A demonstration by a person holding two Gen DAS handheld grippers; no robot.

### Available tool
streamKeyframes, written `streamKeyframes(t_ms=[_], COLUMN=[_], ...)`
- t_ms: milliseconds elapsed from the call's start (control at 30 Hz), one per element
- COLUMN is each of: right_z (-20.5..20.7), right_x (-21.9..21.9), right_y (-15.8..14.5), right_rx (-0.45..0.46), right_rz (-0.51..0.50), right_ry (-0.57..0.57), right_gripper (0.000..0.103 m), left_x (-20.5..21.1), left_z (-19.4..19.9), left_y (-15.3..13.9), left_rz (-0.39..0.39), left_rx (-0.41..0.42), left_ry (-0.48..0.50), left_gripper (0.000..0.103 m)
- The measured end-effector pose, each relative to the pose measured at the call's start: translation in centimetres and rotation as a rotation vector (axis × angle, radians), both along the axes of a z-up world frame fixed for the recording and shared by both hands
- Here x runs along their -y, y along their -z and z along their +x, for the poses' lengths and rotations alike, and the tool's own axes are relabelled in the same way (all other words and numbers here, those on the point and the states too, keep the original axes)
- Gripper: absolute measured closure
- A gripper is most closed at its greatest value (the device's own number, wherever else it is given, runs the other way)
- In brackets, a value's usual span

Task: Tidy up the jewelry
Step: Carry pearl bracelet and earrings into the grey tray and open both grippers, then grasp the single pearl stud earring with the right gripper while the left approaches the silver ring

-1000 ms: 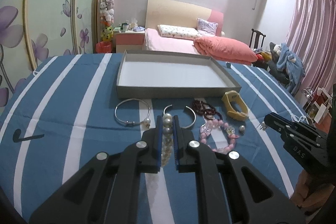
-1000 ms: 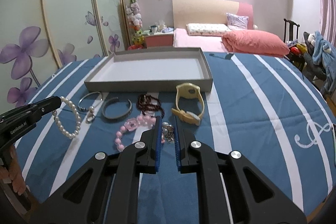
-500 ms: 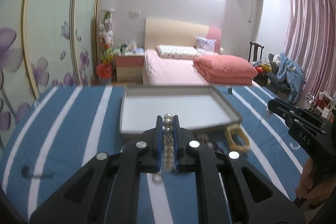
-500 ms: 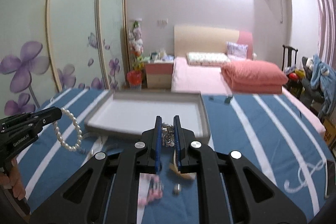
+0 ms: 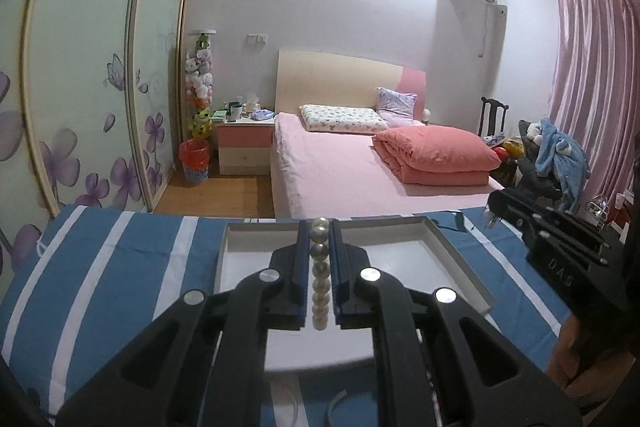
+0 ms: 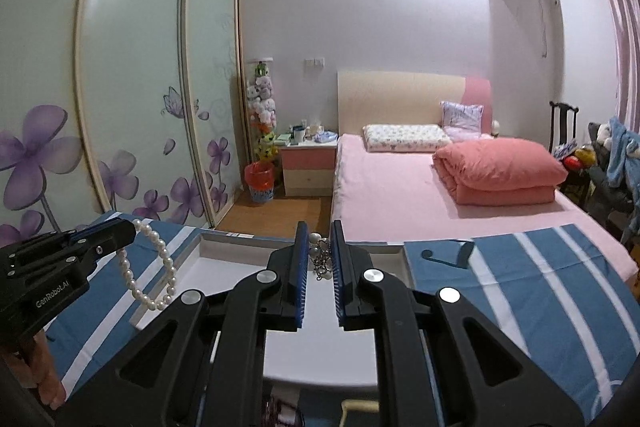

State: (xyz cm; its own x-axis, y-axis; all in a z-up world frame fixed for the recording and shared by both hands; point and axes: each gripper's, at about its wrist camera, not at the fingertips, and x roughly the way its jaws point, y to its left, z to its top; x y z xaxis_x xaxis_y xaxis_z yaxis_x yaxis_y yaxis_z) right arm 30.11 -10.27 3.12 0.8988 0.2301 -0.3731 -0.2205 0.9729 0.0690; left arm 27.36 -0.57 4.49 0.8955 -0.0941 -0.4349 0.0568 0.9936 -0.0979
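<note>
My left gripper (image 5: 319,227) is shut on a pearl bracelet (image 5: 320,279) and holds it over the grey tray (image 5: 460,259). In the right wrist view the same bracelet (image 6: 156,267) hangs as a loop from the left gripper (image 6: 120,235) above the tray's left edge (image 6: 192,251). My right gripper (image 6: 318,231) is shut on a small silver piece with pearls (image 6: 320,255) and holds it over the tray. In the left wrist view the right gripper (image 5: 496,205) is at the far right, its jaws seen end-on.
The tray lies on a blue and white striped cloth (image 5: 120,267). Silver bangles (image 5: 312,407) and a yellow watch strap (image 6: 360,405) lie on the cloth below the grippers, mostly hidden. A pink bed (image 5: 360,167) stands beyond the table.
Both grippers have risen from the cloth and moved forward over the tray, each carrying its piece. The loose jewelry has dropped out of sight beneath them.
</note>
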Motion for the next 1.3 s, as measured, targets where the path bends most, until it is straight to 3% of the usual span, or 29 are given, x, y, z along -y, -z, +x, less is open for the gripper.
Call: streamKeyframes(t_ms=[200, 433, 500, 600, 800, 933, 1167, 1300], right_z=[3.8, 5.2, 5.3, 5.1, 5.5, 5.5, 5.2, 2.9], right_x=[-0.3, -0.8, -0.9, -0.3, -0.2, -0.2, 0.1, 0.6], right_y=[3.4, 5.4, 5.5, 5.5, 5.4, 5.3, 4.8, 4.1], right_rx=[-0.146, -0.234, -0.239, -0.237, -0.240, -0.237, -0.231, -0.212], right_rz=[0.013, 0.015, 0.014, 0.027, 0.028, 0.029, 0.032, 0.016], right_ry=[-0.008, 0.004, 0.011, 0.027, 0.033, 0.036, 0.040, 0.025], right_gripper=[0.091, 0.090, 0.087, 0.065, 0.064, 0.064, 0.064, 0.064], left_x=[-0.1, -0.3, -0.3, -0.3, -0.4, -0.6, -1.6, -2.5], left_z=[4.4, 7.2, 7.4, 7.6, 8.6, 8.9, 8.1, 6.0], left_y=[2.5, 5.3, 5.8, 6.3, 7.1, 7.4, 7.0, 6.2], left_rz=[-0.001, -0.009, -0.008, -0.008, -0.012, -0.027, -0.030, -0.030], left_rx=[-0.056, -0.122, -0.127, -0.133, -0.159, -0.168, -0.171, -0.163], left_ry=[0.002, 0.002, 0.003, 0.007, 0.001, -0.016, -0.042, -0.045], left_gripper=[0.093, 0.093, 0.093, 0.093, 0.091, 0.075, 0.074, 0.074])
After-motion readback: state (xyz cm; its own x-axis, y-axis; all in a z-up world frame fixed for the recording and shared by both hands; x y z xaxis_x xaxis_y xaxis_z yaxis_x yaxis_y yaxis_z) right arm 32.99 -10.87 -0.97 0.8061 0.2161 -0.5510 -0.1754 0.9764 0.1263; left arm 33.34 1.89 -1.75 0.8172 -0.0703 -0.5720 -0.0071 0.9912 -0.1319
